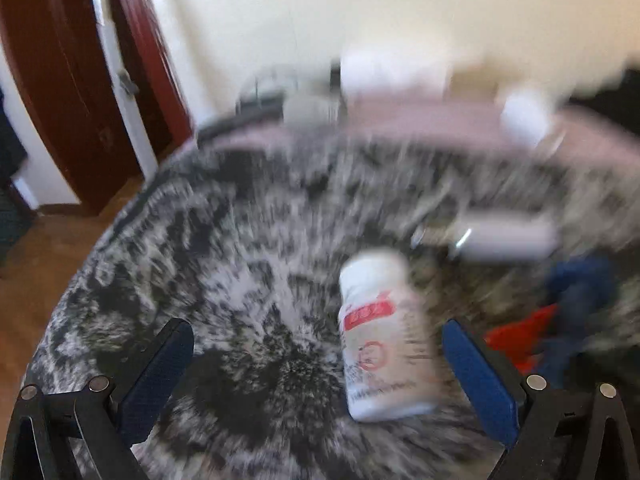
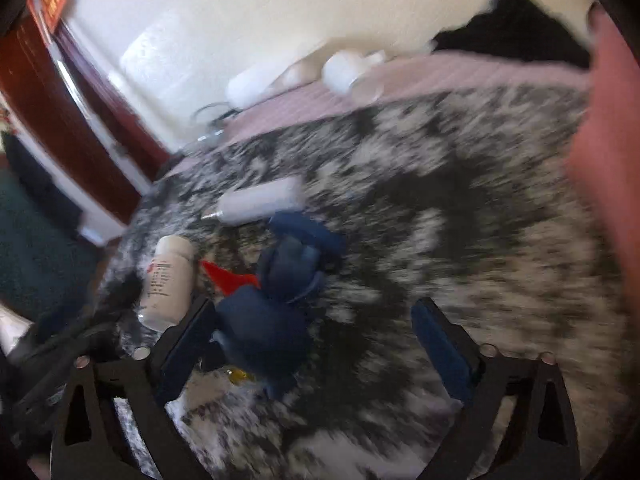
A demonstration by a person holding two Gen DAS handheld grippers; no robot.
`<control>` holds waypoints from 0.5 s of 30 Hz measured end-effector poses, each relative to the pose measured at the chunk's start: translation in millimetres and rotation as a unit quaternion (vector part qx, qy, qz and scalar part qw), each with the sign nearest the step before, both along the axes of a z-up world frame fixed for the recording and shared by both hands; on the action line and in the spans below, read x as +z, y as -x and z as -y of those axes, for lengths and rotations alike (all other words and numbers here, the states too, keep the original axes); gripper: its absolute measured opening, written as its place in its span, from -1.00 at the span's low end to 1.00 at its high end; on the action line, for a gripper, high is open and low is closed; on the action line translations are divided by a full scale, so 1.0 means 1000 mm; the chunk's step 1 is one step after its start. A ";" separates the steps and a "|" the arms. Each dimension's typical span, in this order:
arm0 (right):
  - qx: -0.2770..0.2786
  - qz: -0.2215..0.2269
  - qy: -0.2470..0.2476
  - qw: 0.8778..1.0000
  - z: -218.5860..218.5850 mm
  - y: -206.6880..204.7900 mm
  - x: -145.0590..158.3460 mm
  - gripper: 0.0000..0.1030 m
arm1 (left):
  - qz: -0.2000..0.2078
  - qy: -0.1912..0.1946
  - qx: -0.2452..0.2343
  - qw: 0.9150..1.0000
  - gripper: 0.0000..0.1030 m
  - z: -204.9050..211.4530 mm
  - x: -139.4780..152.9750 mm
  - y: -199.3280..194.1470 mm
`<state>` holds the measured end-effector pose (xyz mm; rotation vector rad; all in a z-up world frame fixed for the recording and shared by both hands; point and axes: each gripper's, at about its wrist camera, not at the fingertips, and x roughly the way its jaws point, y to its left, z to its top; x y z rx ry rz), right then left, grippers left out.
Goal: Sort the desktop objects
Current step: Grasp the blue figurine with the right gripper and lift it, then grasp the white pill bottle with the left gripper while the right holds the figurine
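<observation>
A white pill bottle (image 1: 380, 340) with a red label lies on the black-and-white speckled surface (image 1: 240, 260), between my left gripper's (image 1: 316, 344) open fingers, nearer the right one. The bottle also shows in the right wrist view (image 2: 166, 284). A white tube (image 1: 504, 238) lies farther back; it shows in the right wrist view too (image 2: 260, 200). A dark blue toy with a red part (image 2: 280, 292) lies between my right gripper's (image 2: 316, 328) open fingers, close to the left one. Both views are blurred.
A pink cloth (image 1: 420, 120) covers the far side, with a white roll (image 2: 344, 70) and other white items on it. A black cloth (image 2: 516, 28) lies at the far right. A pink object (image 2: 600, 160) fills the right edge. A red-brown door (image 1: 60, 80) stands left.
</observation>
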<state>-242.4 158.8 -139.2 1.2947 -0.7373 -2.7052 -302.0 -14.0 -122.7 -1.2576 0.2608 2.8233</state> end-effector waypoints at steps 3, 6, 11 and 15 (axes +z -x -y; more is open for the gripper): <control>0.003 -0.014 -0.031 0.999 0.009 0.012 -0.008 1.00 | 0.038 -0.043 -0.004 0.998 1.00 0.005 -0.035 0.014; 0.005 -0.023 -0.041 0.999 0.018 0.023 -0.012 1.00 | 0.034 -0.054 -0.005 0.998 1.00 0.006 -0.038 0.014; 0.027 -0.046 -0.015 0.998 0.013 0.022 -0.012 0.14 | 0.017 -0.076 -0.004 0.997 0.47 0.008 -0.038 0.010; 0.031 -0.058 0.045 0.997 -0.002 0.017 -0.016 0.14 | 0.004 -0.089 0.004 0.996 -0.07 0.019 -0.028 0.005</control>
